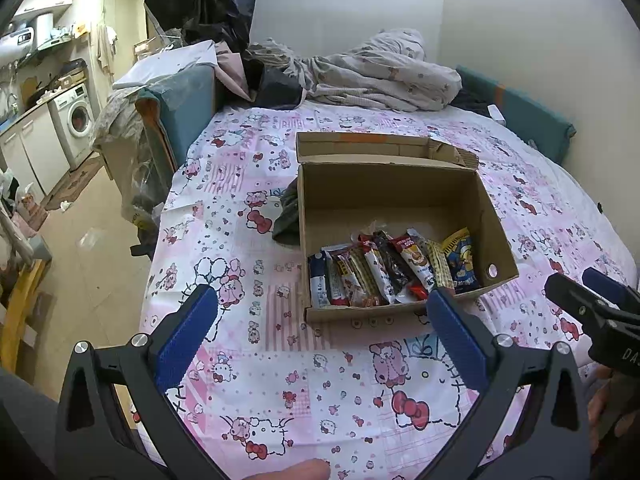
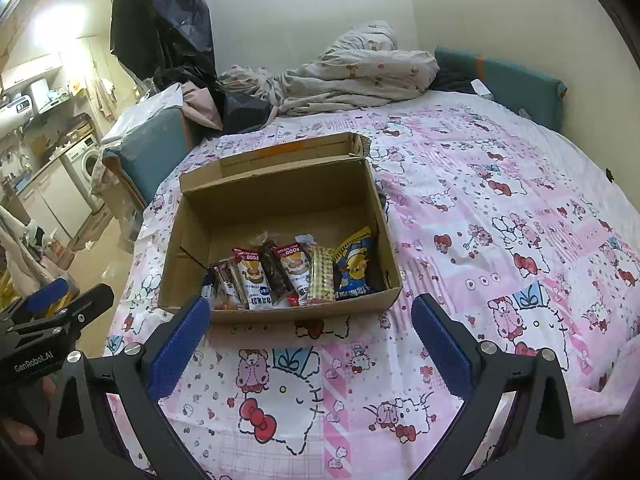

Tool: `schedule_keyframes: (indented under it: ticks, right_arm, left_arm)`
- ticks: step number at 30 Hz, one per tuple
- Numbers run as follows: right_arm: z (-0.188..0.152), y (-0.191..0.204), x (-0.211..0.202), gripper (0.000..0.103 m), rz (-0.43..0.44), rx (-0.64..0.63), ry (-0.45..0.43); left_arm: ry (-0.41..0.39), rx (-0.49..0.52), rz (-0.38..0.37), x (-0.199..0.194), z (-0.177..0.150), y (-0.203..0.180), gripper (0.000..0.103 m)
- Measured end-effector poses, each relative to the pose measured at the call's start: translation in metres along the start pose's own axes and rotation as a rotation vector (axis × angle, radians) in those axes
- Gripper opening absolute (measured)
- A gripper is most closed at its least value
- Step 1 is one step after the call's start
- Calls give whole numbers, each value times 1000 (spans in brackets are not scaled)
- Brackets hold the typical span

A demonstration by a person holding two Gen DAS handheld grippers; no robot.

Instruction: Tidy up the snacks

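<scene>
An open cardboard box (image 1: 400, 188) (image 2: 280, 188) stands on the pink cartoon bedsheet (image 1: 280, 360). Several snack packets (image 1: 392, 272) (image 2: 288, 272) stand in a row against its near wall, with a blue and yellow packet (image 1: 462, 260) (image 2: 356, 264) at the right end. My left gripper (image 1: 324, 312) is open and empty, just short of the box's near edge. My right gripper (image 2: 310, 320) is open and empty, also just short of the box. The right gripper also shows in the left wrist view (image 1: 592, 300); the left one shows in the right wrist view (image 2: 60, 304).
A crumpled duvet (image 1: 380, 72) and dark clothes (image 1: 276, 84) lie at the bed's far end. A dark cloth (image 1: 288, 216) lies left of the box. Teal cushions (image 1: 520, 112) line the wall. A kitchen with a washing machine (image 1: 76, 120) is to the left.
</scene>
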State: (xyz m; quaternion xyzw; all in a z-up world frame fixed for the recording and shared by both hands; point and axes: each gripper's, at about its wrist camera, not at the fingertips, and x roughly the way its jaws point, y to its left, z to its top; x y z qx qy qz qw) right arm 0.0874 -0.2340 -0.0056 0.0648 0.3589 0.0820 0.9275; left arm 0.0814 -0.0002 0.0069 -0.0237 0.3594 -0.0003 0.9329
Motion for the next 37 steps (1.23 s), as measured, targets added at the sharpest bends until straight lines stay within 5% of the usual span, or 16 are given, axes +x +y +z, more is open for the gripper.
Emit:
schedule_keyframes:
  ticks: [37]
  right_arm:
    - [4, 10, -1, 103, 23, -27, -1]
  left_arm:
    - [-6, -18, -10, 1, -1, -3, 103]
